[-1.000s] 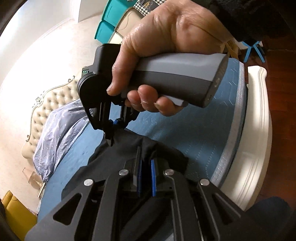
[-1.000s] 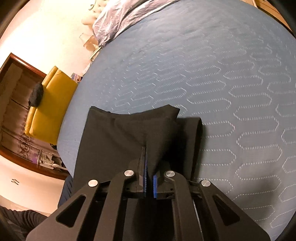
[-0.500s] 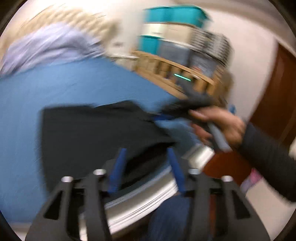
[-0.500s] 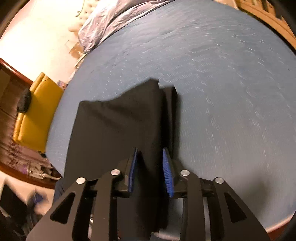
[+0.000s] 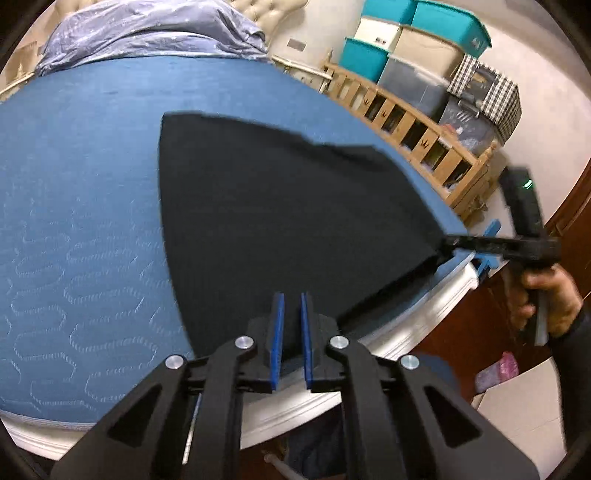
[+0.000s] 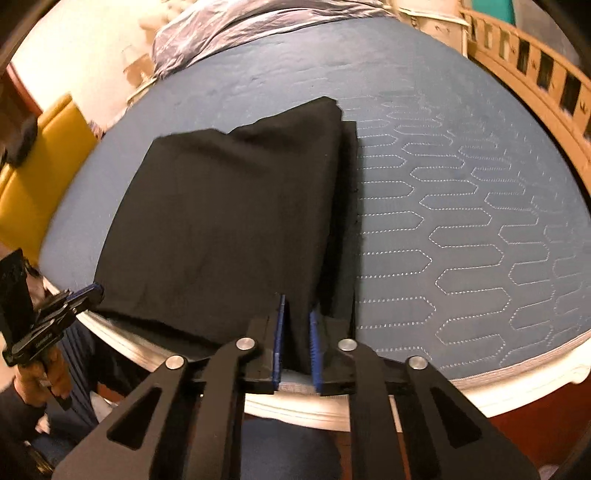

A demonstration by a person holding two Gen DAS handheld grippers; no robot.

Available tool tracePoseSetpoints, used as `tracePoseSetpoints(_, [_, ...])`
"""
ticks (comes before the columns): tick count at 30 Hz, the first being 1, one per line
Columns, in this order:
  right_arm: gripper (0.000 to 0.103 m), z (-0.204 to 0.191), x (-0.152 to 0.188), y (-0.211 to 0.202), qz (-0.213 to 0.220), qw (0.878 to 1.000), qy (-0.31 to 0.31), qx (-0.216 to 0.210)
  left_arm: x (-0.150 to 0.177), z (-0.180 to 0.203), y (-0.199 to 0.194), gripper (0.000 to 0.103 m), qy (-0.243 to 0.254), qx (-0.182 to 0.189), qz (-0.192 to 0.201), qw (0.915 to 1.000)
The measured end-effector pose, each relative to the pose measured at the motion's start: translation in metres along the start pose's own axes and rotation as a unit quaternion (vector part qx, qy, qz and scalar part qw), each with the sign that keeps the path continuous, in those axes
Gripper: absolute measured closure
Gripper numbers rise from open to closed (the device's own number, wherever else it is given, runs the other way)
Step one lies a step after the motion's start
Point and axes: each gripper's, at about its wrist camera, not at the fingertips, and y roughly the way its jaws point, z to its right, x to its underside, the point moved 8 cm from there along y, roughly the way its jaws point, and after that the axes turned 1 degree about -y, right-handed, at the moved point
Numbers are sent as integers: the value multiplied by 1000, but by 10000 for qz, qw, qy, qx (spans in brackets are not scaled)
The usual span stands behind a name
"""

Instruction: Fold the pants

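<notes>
Black pants lie folded into a broad flat panel on the blue quilted bed, their near edge at the foot of the mattress, with a narrower layer showing along the right side.

Only the right view shows that layer, the yellow chair off to the left, and the left claw from outside, its tip at the near left corner of the cloth. Only the left view shows the teal and grey boxes, the wooden rail, the blanket at the head of the bed, and a hand holding the other tool, whose tip meets the near right corner, which is drawn to a point.

Half a second ago both claws were spread wide; now both have narrowed again. A second ago the pants were bunched up between them; now the panel is laid out wide.

At the left claw the pads stand close together with black cloth showing in the slot, but I cannot tell whether they bite it. The right claw has a thick fold filling the gap between its pads and pinches it at the near edge.
</notes>
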Motion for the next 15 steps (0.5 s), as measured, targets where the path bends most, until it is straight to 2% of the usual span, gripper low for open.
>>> tracePoseSetpoints(1, [94,0,2,-1,5,10000,-16,27,5,-4,0,95,105,-102,-1,9999])
tracePoseSetpoints(4, [94,5,4,3,34,9999,147,-11,6,-19,1,96,-64,-26,-38,10000])
tracePoseSetpoints(7, [92,8,3,-1,18,9995,282,112,10,-20,1,96,120,-61,-69,9999])
tracePoseSetpoints(8, [84,11,3,-6,20,9991,290,307,12,-20,0,96,168,-77,-76,9998])
tracePoseSetpoints(9, [71,15,-1,-15,92,9963,202,830,13,-20,-1,96,157,-72,-104,9998])
tracePoseSetpoints(11, [71,12,-15,-33,330,9819,-197,1855,10,-21,-8,95,44,-60,-71,9999])
tracePoseSetpoints(13, [54,-5,-34,-37,567,9769,-561,1981,-4,-24,-15,95,-46,-102,118,9999])
tracePoseSetpoints(14, [36,-15,-45,-37,683,9723,-764,2102,-16,-25,-15,95,-50,-149,204,9997])
tracePoseSetpoints(15, [33,-27,-60,-31,751,9640,-1053,2322,-28,-28,-15,94,-36,-222,286,9993])
